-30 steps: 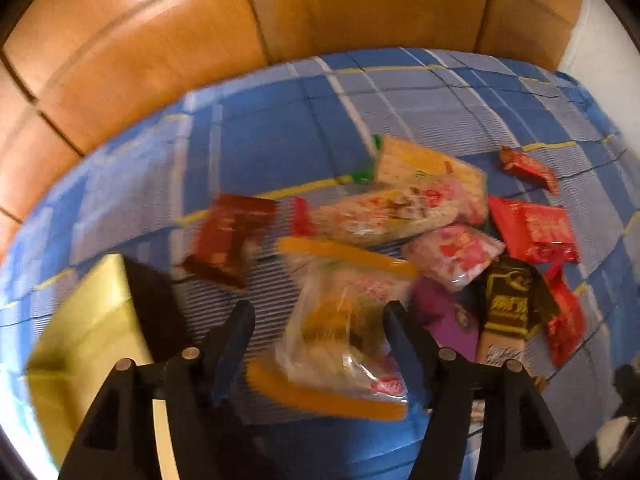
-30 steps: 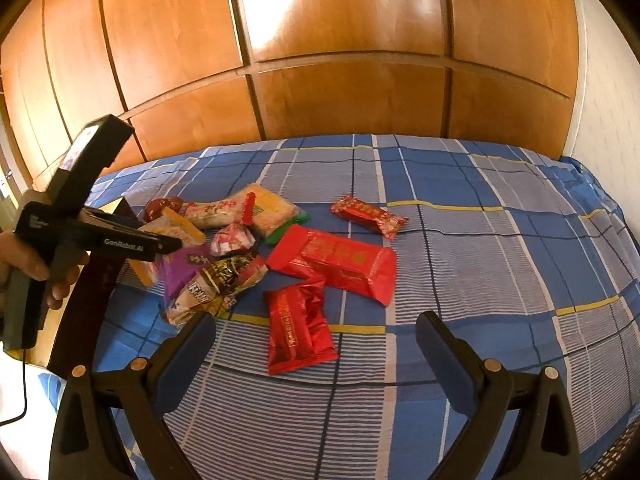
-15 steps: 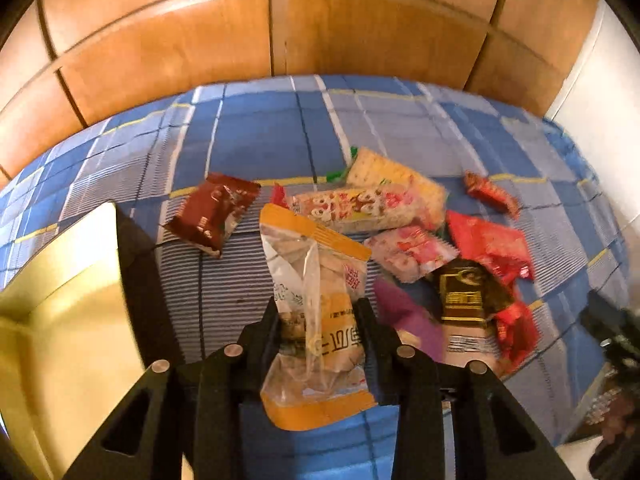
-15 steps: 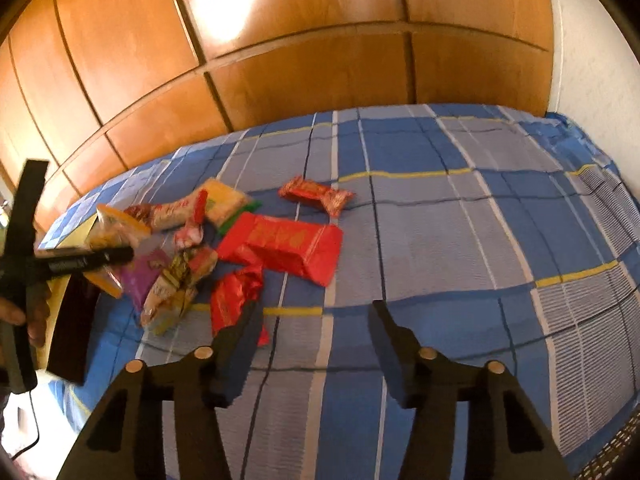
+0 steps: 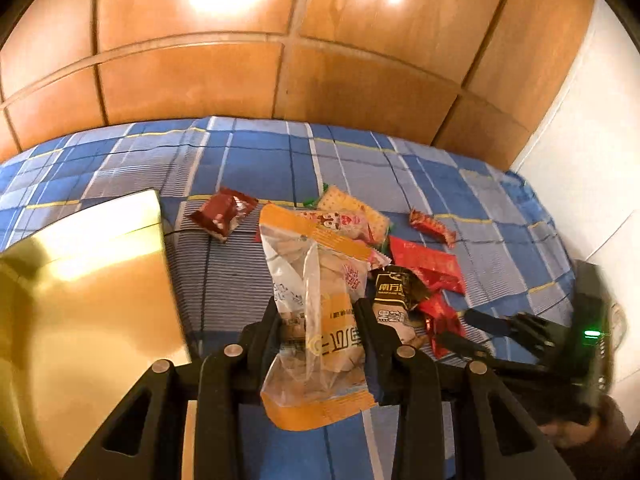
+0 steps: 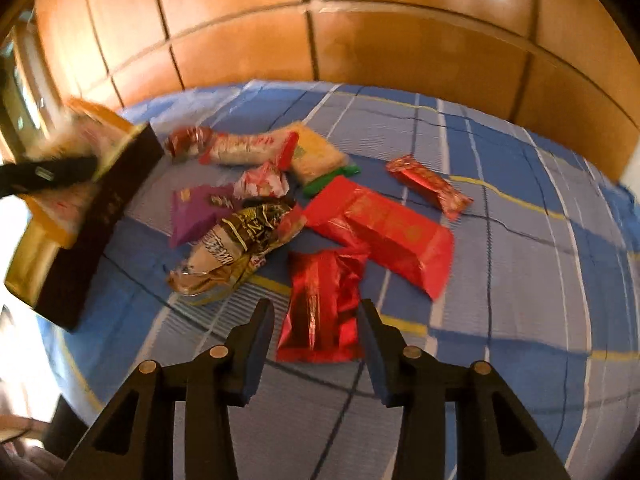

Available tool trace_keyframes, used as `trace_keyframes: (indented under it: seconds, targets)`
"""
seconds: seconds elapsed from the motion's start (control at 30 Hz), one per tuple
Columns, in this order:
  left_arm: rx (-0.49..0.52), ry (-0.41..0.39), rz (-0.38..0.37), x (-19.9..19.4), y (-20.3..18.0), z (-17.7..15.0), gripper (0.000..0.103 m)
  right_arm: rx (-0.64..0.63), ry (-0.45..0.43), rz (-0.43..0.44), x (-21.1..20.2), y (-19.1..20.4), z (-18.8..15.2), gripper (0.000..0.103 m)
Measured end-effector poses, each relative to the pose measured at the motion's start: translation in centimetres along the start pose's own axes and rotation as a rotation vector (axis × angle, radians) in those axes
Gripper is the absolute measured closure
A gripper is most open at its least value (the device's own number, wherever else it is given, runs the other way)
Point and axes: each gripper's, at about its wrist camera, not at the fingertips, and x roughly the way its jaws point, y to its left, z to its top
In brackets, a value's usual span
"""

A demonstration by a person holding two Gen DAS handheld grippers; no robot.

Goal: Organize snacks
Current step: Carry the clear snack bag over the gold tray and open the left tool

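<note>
My left gripper [image 5: 316, 312] is shut on a clear snack bag with orange ends [image 5: 316, 300] and holds it above the bed, beside the gold-lined box [image 5: 80, 300]. The box also shows in the right wrist view [image 6: 80, 232] at the left, with the left gripper [image 6: 44, 172] blurred over it. My right gripper [image 6: 316, 316] is open, its fingers either side of a crumpled red packet [image 6: 320, 304] lying on the blue plaid bedcover [image 6: 520, 280]. Other snacks lie in a loose pile: a black-gold packet [image 6: 240, 236], a purple packet [image 6: 196, 212], a big red pack [image 6: 384, 232].
A small red bar [image 6: 428, 184] lies apart at the right. A brown packet [image 5: 224, 212] lies near the box's far corner. A wooden panelled headboard [image 6: 360, 40] stands behind the bed. A white wall [image 5: 592, 160] is at the right.
The left gripper closed on the orange-ended bag and lifted it toward the box. The right gripper narrowed and came down to the crumpled red packet.
</note>
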Motion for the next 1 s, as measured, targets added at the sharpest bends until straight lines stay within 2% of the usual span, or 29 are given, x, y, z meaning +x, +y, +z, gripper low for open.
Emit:
trace_keyframes:
  seconds: [0.07,0.1,0.17,0.27,0.37,0.53,0.7,0.83,1.0]
  targets:
    - [-0.027,-0.022,-0.002,-1.4,0.8,-0.3,0.067,-0.026,0.033,-0.021,1.0,-0.1,0.5,0.062]
    - [-0.045,-0.035,0.001,-2.1,1.3,-0.5,0.067,-0.030,0.032,-0.023,1.3,-0.1,0.5,0.073]
    - [-0.088,-0.065,0.015,-3.8,2.7,-1.0,0.067,-0.025,0.026,-0.030,1.5,-0.1,0.4,0.077]
    - [-0.169,-0.111,0.069,-6.3,5.6,-1.9,0.067,-0.014,0.018,-0.021,1.6,-0.4,0.1,0.077]
    - [-0.249,-0.119,0.125,-7.2,8.7,-3.0,0.067,0.015,0.012,0.001,1.4,-1.1,-0.5,0.077]
    - [-0.338,-0.063,0.156,-5.4,12.4,-3.2,0.067,-0.001,0.008,-0.025,1.4,-0.4,-0.6,0.077]
    - [-0.326,-0.028,0.191,-2.2,13.4,-1.4,0.066,-0.015,0.000,-0.036,1.4,-0.1,-0.7,0.077]
    - [-0.336,0.019,0.168,1.1,14.4,0.6,0.066,-0.024,-0.001,-0.045,1.4,0.1,-0.8,0.077]
    - [-0.320,0.036,0.199,4.1,14.7,2.4,0.065,-0.029,0.000,-0.051,1.4,0.1,-0.7,0.077]
